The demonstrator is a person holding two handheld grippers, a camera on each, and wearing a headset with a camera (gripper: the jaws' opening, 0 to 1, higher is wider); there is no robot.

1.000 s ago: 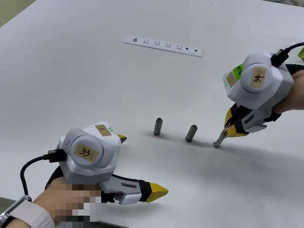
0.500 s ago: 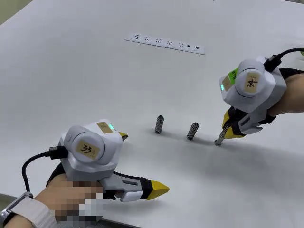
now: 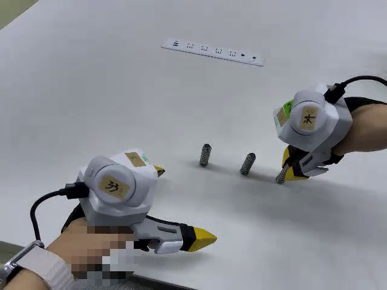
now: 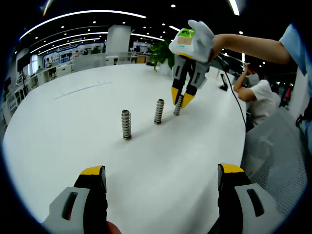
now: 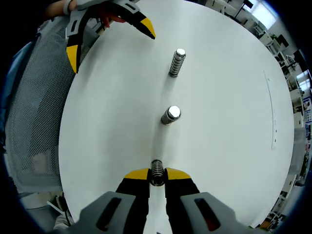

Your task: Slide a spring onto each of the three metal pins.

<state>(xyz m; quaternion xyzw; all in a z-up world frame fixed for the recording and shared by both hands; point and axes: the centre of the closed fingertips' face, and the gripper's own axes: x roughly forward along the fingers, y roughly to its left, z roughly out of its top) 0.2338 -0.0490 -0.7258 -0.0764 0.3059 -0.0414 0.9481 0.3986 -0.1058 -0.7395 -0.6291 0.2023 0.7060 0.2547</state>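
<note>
White workbench (image 3: 121, 90): left pin (image 3: 205, 154) and middle pin (image 3: 247, 164) carry springs. Right gripper (image 5: 157, 179) clamped on 3rd spring (image 5: 156, 168) at the right end of the row; looks nearly seated on its pin. Left gripper (image 4: 161, 169) jaws apart, idle near-left. Next: release, lift straight up, don't tip it.
</note>
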